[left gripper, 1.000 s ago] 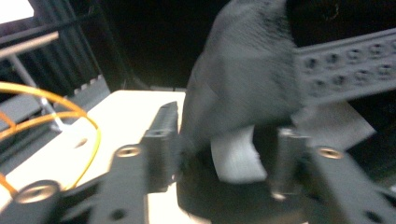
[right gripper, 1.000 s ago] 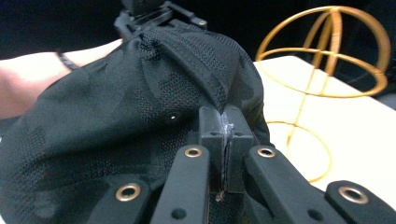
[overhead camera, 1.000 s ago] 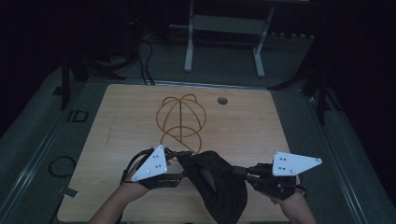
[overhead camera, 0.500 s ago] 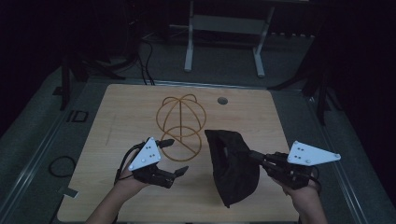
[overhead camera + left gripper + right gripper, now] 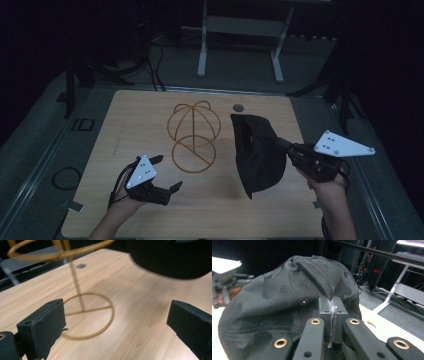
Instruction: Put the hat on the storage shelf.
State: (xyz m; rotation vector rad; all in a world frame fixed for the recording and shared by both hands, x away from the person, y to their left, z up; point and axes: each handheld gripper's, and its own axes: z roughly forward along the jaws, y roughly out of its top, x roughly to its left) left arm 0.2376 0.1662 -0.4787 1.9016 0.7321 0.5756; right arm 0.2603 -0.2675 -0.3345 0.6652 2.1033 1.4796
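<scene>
Dark floor lies all around the wooden table (image 5: 125, 115). On its right side, the right gripper (image 5: 285, 148) pinches a black cap (image 5: 257, 155) up in the air, beside the gold wire stand (image 5: 193, 136). Low over the table near the stand's ring, the left gripper (image 5: 166, 173) has just been opening its jaws wide, with nothing between them.

cap (image 5: 257, 155): black mesh cloth, matt | stand (image 5: 192, 135): golden wire | table (image 5: 140, 115): pale wood

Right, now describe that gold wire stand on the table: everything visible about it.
The gold wire hat stand looks like thin metal rod. A flat ring with a crossbar forms its base, resting on the light wooden table. A straight upright rises from the crossbar to a rounded cage of crossing hoops. It stands upright near the table's middle, bare, touched by neither gripper. The black mesh cap hangs just to its right, apart from it.
</scene>
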